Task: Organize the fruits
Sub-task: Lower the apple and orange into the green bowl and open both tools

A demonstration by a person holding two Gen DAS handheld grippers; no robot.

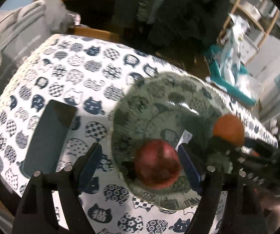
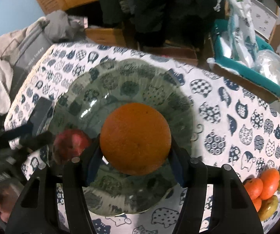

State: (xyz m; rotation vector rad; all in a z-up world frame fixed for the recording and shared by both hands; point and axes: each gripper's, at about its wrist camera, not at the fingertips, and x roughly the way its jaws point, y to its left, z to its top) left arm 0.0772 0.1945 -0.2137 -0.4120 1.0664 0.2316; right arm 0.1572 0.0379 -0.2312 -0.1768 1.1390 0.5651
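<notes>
Glass plate (image 2: 120, 81) w/ dark cat print sits on the bench (image 2: 227, 117), on a white cloth w/ blue cats. One red apple (image 1: 157, 163) lies in the plate, near its rim. Left gripper (image 1: 140, 167) hangs over it, fingers (image 1: 90, 161) spread wide, one either side of the apple, pads not pressing on it. Right gripper (image 2: 135, 156) has its fingers clenched on a big orange (image 2: 135, 138), held above the plate's middle, not in it yet. Loose pile of small oranges & yellow fruit (image 2: 267, 185) on the cloth, well apart from the plate. Teal tray (image 2: 257, 72) past the bench edge holds plastic bags.
</notes>
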